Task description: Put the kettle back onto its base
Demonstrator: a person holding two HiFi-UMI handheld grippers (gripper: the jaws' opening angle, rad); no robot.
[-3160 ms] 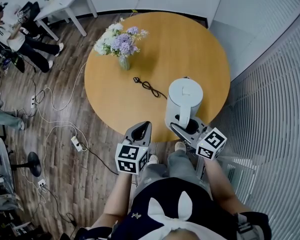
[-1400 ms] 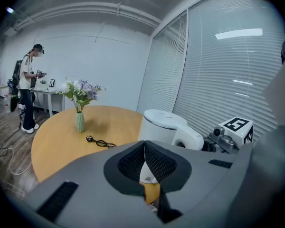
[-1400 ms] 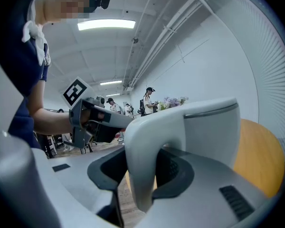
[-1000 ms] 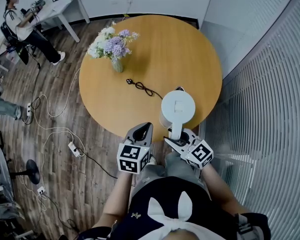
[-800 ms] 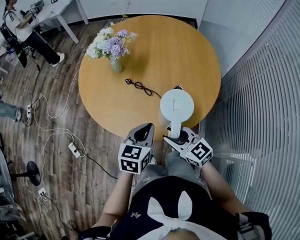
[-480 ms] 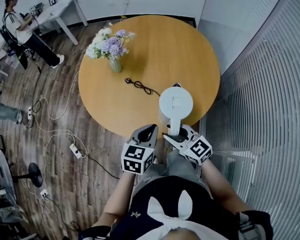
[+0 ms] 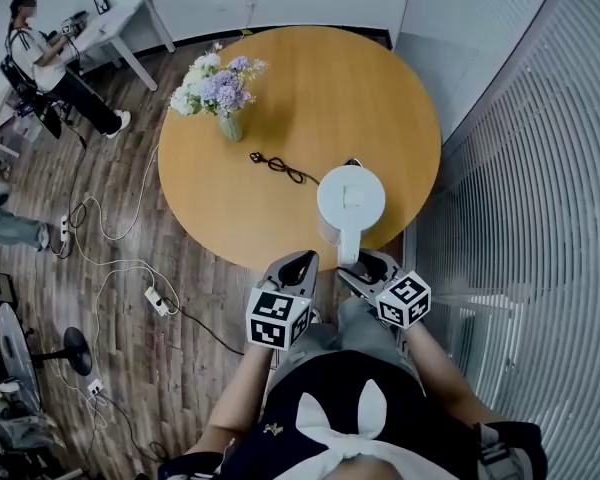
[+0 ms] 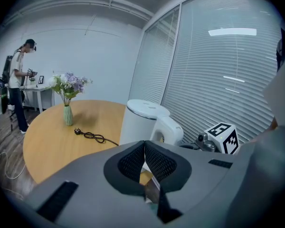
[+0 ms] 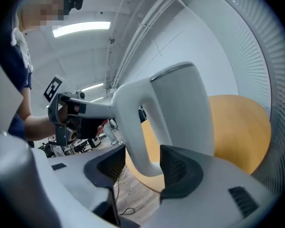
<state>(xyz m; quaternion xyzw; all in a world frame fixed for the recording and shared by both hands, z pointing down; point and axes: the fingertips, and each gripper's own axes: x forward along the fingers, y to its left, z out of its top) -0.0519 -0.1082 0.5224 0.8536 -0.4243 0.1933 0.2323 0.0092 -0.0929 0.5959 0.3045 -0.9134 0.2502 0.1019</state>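
Kettle [image 7: 351,198] stands upright on the round wooden table [image 7: 310,68], close to the edge nearest the person, lid down, handle [image 7: 348,243] pointing back at the person; what it sits on is hidden by its own body in the head view and by the left gripper in that gripper's view, so whether it rests on the base I can't tell. Black cord [image 7: 285,170] lies loose on the tabletop, plug end away from the kettle, other end running in toward the kettle's foot.

Right gripper [image 7: 360,264] is at the handle; in the right gripper view the handle [image 9: 133,127] hangs between the two pads, jaws spread wide and just been opening; clear gap on the left pad's side, the other pad close beside the handle, no squeeze visible; the kettle body [image 9: 185,108] fills the view behind it.

Left gripper [image 7: 298,264] hovers off the table edge, just left of the handle, apart from the kettle; its pads are pressed together at the tips, nothing between them; the left gripper view shows the kettle [image 8: 140,122] just ahead.

Vase of flowers [image 7: 223,93] stands at the table's far left side, well apart from the kettle.
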